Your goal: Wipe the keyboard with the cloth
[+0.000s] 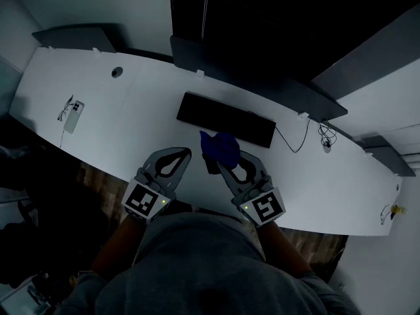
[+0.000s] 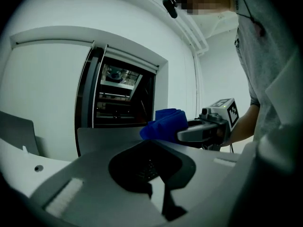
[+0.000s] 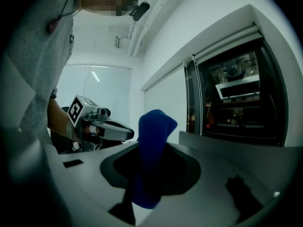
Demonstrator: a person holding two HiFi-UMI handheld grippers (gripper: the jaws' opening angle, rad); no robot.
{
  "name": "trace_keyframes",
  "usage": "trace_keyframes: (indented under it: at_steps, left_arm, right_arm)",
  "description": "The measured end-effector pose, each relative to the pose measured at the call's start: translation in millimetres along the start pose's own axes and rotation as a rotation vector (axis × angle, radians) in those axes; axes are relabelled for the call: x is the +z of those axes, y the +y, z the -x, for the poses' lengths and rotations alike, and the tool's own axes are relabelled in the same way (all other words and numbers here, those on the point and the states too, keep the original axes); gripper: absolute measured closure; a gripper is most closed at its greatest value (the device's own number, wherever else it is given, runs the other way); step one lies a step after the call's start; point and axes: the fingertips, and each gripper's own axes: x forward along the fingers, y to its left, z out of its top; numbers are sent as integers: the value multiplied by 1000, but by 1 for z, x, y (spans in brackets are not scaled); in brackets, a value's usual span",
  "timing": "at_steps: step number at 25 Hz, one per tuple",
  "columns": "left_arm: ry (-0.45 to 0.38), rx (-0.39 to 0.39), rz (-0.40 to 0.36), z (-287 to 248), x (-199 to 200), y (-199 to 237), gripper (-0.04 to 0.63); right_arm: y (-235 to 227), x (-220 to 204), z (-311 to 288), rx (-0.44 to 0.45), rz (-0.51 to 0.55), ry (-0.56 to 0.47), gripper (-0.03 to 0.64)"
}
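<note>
The picture is dim, so the keys of the black keyboard cannot be made out, and neither gripper view shows it. The person's head and shoulders cover the near edge of the white counter. Whether the cloth touches the counter cannot be told.

The keyboard lies flat, its long side running from upper left to lower right in the head view, along the far side of the counter. The cloth is bright blue and bunched into a thick fold. It sits just in front of the keyboard's near edge, about the middle, and sticks out past the jaw tips toward the keyboard.

The right hand-held gripper has its jaws closed on the cloth, which fills the gap between them in its own view. The left hand-held gripper hangs just beside it, jaws together with nothing between them.

A phone lies well apart at the counter's left end
</note>
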Motion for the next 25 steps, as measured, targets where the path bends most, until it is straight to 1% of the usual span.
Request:
trace_keyframes:
  at_steps: [2, 5, 9, 12, 16, 19, 22, 25]
  left_arm:
    - [0, -34, -4, -5, 2, 14, 589]
    - [27, -70, 33, -12, -5, 36, 589]
    - [42, -131, 10, -26, -24, 66, 589]
    - [63, -150, 21, -36, -34, 88, 589]
    - [84, -165, 45, -45, -56, 115, 589]
    - [112, -160, 62, -54, -74, 135, 589]
    - [114, -165, 59, -68, -89, 155, 589]
    - [133, -152, 73, -79, -107, 175, 589]
  right_arm:
    - [-7, -5, -13, -36, 0, 23, 502]
    - [-18, -16, -34, -83, 9, 72, 502]
    - [-34, -31, -67, -134, 41, 144, 502]
    - [-52, -44, -90, -193, 38, 206, 502]
    - [-74, -61, -119, -255, -42, 241, 502]
    - [-85, -76, -141, -275, -91, 252, 502]
    - [-96, -91, -165, -293, -147, 252, 502]
    - [-106, -112, -189, -321, -236, 252, 502]
